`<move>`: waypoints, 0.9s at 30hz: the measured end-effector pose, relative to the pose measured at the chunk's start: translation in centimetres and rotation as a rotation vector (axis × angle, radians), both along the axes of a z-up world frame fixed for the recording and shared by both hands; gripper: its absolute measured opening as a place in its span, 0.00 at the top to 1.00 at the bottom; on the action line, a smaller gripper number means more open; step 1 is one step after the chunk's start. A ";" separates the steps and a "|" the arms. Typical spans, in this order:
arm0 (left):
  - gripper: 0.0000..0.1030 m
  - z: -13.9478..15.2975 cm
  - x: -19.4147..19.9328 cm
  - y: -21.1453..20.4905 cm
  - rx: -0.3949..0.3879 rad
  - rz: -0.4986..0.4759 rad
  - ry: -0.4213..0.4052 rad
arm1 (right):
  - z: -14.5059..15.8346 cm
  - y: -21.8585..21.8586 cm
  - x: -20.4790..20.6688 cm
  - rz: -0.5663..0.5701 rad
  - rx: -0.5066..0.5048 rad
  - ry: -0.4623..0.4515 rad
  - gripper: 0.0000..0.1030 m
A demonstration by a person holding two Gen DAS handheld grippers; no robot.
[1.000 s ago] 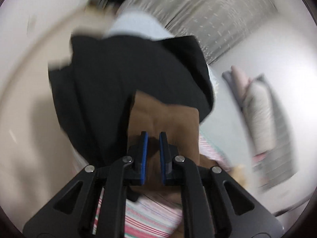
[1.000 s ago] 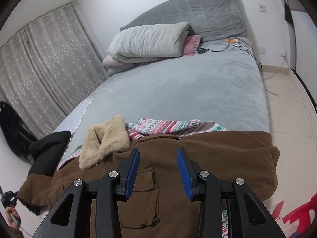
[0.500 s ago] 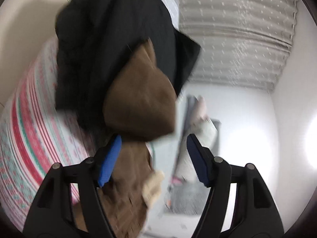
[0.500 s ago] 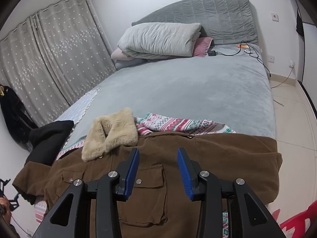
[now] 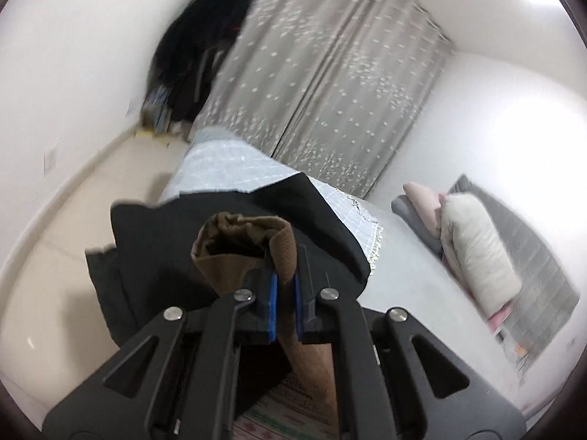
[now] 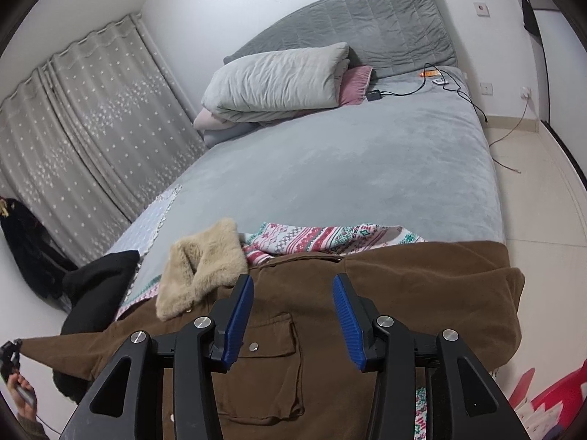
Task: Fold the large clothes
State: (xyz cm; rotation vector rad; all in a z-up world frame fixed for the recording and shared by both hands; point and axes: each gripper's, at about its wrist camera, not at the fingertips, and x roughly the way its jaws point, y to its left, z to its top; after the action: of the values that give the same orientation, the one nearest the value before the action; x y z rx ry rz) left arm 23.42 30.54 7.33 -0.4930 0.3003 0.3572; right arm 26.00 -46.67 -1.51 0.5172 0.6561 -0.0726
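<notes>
A brown corduroy coat (image 6: 385, 293) with a beige fur collar (image 6: 201, 260) lies spread across the foot of the grey bed (image 6: 348, 168). Above its chest pocket (image 6: 264, 363) hovers my right gripper (image 6: 293, 282); its jaws are opening and nothing is between them. My left gripper (image 5: 284, 269) is shut on the cuff of the coat's brown sleeve (image 5: 242, 242), held up over a black garment (image 5: 157, 256). In the right wrist view the sleeve (image 6: 58, 348) stretches left to a hand (image 6: 22, 396) at the frame's edge.
A patterned red-and-green blanket (image 6: 323, 236) lies under the coat. A folded quilt (image 6: 275, 77) and pillows sit at the headboard, with a charger and cables (image 6: 403, 90) beside them. Curtains (image 6: 73, 135) line the left wall. Something red (image 6: 554, 399) stands on the floor at the right.
The left gripper opened wide, then shut on the brown sleeve cuff and rose, swinging toward the curtains. The right gripper's jaws widened slightly; that hand stayed in place.
</notes>
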 end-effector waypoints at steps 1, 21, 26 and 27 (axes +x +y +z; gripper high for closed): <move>0.92 -0.4 -0.7 -0.3 0.075 0.019 0.006 | 0.0 0.0 -0.1 0.000 0.003 -0.003 0.55; 0.53 -11.8 -4.3 10.5 -0.590 0.013 0.192 | -0.5 1.3 0.7 0.031 -0.004 0.029 0.55; 0.53 -13.7 -4.0 10.4 -0.662 0.082 0.192 | -0.4 1.7 0.7 0.036 -0.010 0.026 0.55; 0.56 -13.6 -3.4 10.1 -0.641 0.076 0.214 | -0.4 1.7 0.7 0.034 -0.009 0.028 0.55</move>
State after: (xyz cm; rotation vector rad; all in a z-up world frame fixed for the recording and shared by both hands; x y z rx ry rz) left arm 19.99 40.68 -6.28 -1.1003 0.6110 0.3857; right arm 26.73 -45.00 -1.91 0.4970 0.6912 -0.0502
